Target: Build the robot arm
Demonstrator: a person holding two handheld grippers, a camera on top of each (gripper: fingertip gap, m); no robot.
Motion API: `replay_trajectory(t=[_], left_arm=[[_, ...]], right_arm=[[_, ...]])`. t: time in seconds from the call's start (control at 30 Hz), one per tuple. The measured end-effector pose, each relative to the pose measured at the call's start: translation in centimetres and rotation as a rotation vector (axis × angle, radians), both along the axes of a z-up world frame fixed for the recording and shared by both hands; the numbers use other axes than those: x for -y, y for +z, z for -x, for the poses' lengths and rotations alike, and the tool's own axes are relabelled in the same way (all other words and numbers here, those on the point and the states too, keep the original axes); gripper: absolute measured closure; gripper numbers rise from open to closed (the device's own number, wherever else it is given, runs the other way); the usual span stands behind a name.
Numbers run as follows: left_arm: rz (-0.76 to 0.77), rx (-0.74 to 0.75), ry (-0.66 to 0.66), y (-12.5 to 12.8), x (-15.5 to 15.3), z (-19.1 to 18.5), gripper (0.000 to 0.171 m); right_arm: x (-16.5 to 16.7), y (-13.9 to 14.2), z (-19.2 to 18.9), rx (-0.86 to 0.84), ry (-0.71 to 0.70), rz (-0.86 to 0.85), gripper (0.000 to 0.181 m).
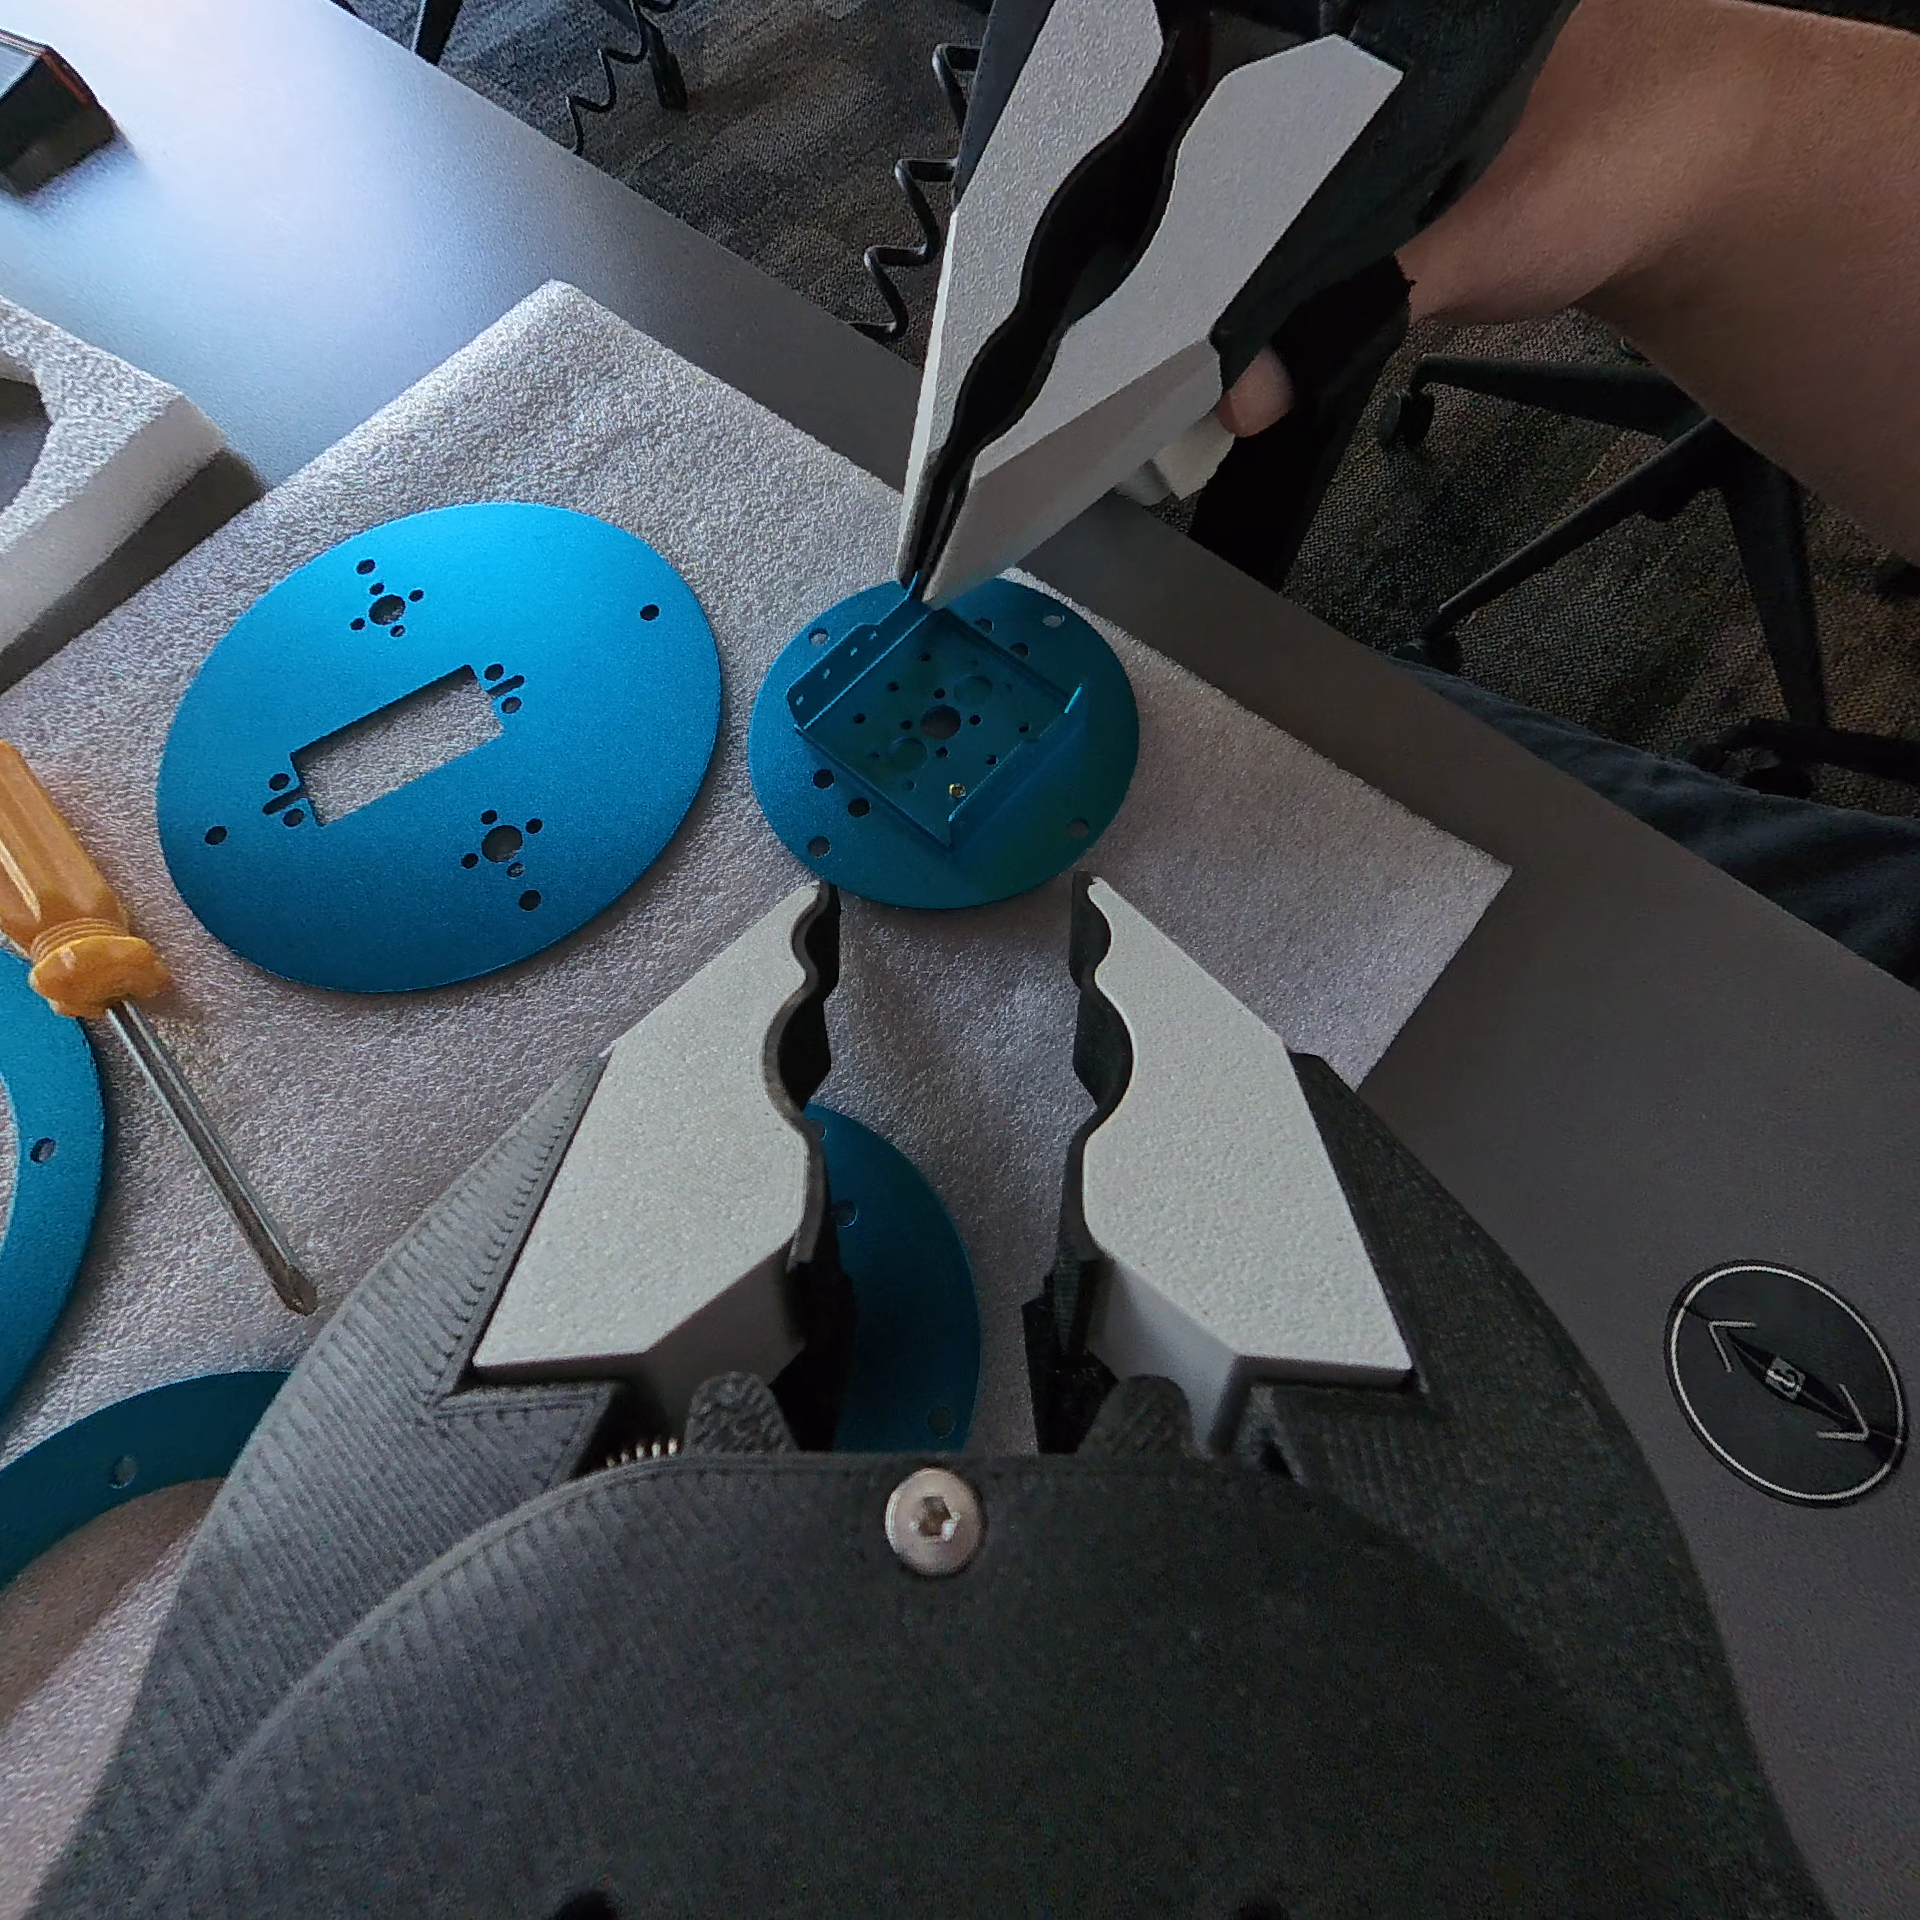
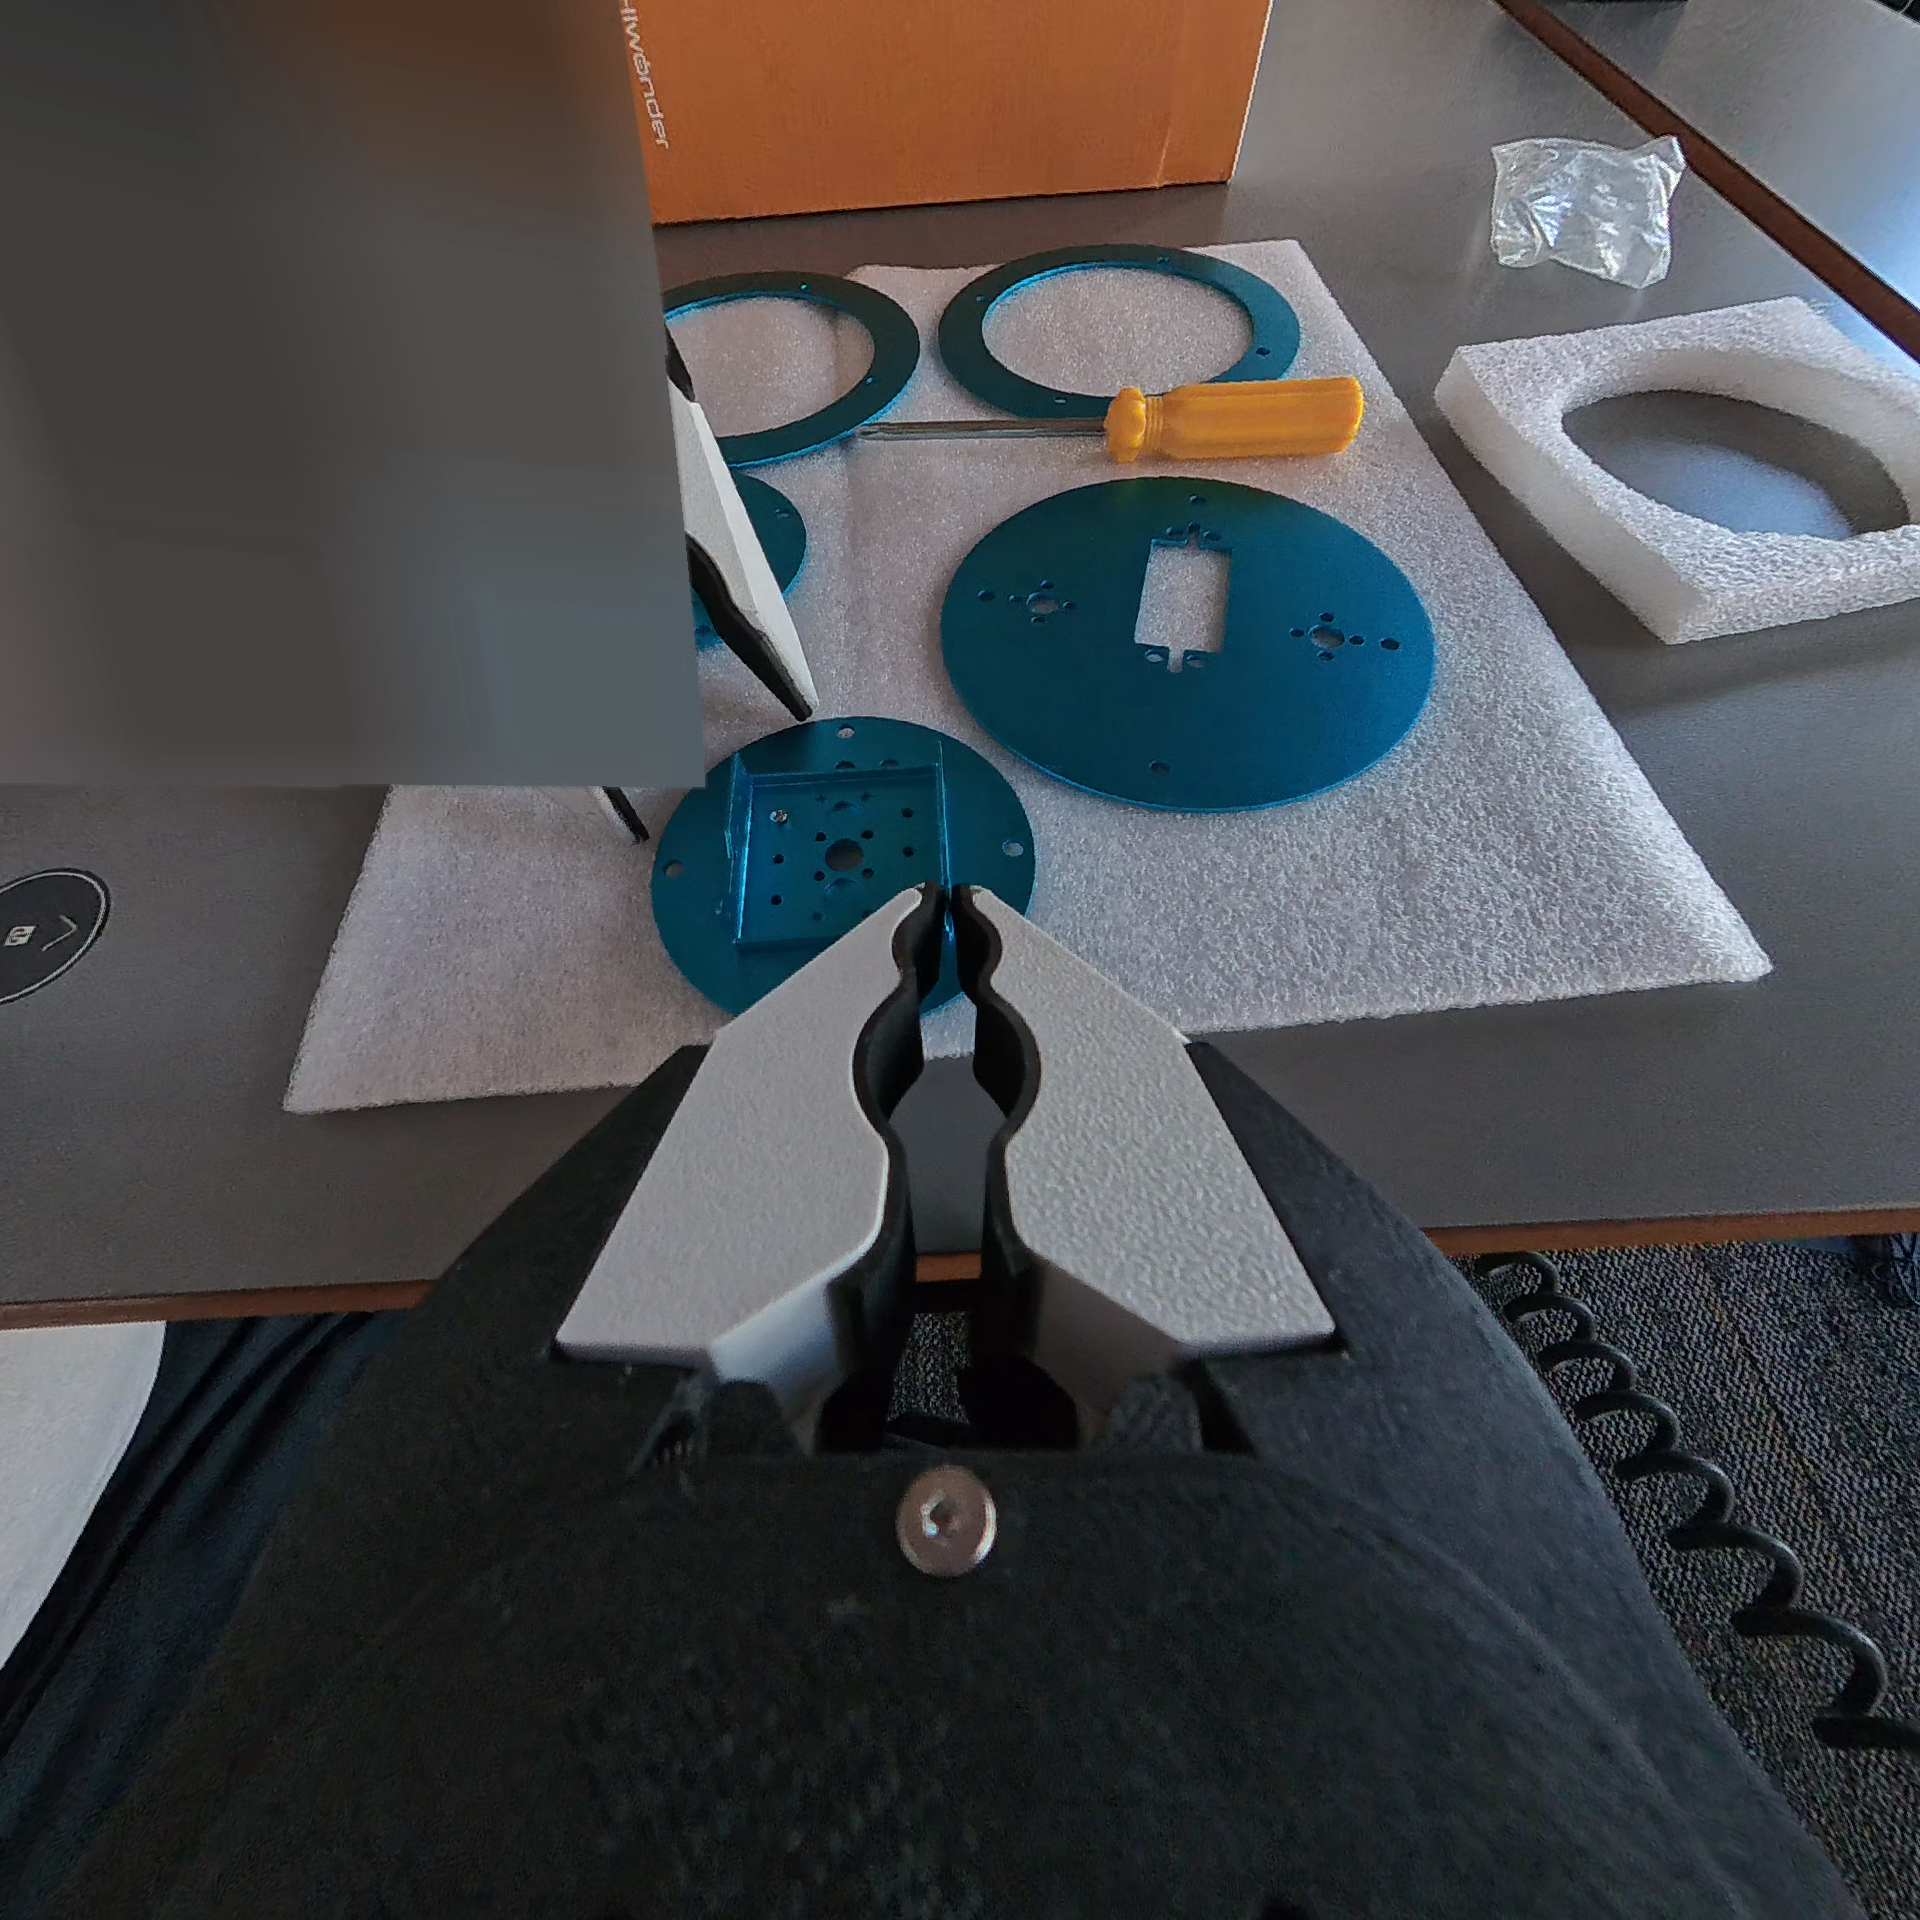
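A blue metal U-bracket [image 1: 935,727] sits on a small blue disc [image 1: 1039,862] on a white foam sheet [image 1: 623,416]. My right gripper [image 2: 943,896] is shut on the bracket's near upright wall; the bracket [image 2: 831,862] and disc [image 2: 707,935] lie just beyond its tips. It also shows in the left wrist view [image 1: 920,592], coming down from above. My left gripper [image 1: 956,899] is open and empty, its tips just short of the small disc's edge. Another small blue disc [image 1: 904,1268] lies under it. One of its fingers [image 2: 743,592] shows in the right wrist view.
A large blue disc [image 2: 1247,727] with a rectangular cut-out lies beside the bracket. A yellow-handled screwdriver [image 2: 1236,416] and two blue rings [image 2: 961,338] lie farther back. A foam frame [image 2: 1507,395], an orange box [image 2: 935,104] and a crumpled plastic bag [image 2: 1579,208] stand on the grey table. Across from one pair of fingers to the other is roughly 6 centimeters.
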State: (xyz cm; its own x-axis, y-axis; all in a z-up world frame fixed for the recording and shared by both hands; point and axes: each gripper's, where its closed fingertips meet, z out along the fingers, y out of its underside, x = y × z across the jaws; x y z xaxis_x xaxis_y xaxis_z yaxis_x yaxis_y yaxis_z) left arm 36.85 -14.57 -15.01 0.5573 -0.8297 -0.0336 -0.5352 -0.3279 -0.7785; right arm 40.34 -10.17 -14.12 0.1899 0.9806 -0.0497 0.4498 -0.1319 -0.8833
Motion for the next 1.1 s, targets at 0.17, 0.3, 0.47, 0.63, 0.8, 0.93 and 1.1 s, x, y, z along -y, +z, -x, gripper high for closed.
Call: replay_trajectory(t=[0.17, 0.3, 0.47, 0.63, 0.8, 0.93, 1.1], left_arm=[[0.000, 0.000, 0.000, 0.0, 0.0, 0.0, 0.128], [-0.001, 0.000, 0.000, 0.0, 0.0, 0.0, 0.128], [-0.001, -0.001, 0.000, 0.0, 0.0, 0.0, 0.128], [0.004, 0.006, 0.002, 0.0, 0.0, 0.1, 0.122], [-0.016, 0.102, -0.001, 1.5, 0.2, 0.1, 0.118], [-0.004, 0.188, -0.020, 3.2, 1.2, -0.4, 0.104], [-0.054, 0.201, -0.025, 6.2, 3.4, -1.4, 0.097]], right_arm=[[0.0, -0.1, 0.0, 0.002, 0.000, -0.002, 0.181], [-0.1, 0.1, 0.1, -0.008, -0.005, -0.006, 0.176], [-0.1, 0.3, -0.1, -0.014, -0.014, -0.012, 0.174], [0.0, 1.0, -0.4, -0.058, -0.030, -0.013, 0.168], [-0.6, 2.6, -1.4, -0.130, -0.146, -0.044, 0.157], [-0.2, 6.0, -2.7, -0.209, -0.277, -0.060, 0.152], [3.2, 11.7, -5.0, -0.338, -0.407, -0.107, 0.153]])
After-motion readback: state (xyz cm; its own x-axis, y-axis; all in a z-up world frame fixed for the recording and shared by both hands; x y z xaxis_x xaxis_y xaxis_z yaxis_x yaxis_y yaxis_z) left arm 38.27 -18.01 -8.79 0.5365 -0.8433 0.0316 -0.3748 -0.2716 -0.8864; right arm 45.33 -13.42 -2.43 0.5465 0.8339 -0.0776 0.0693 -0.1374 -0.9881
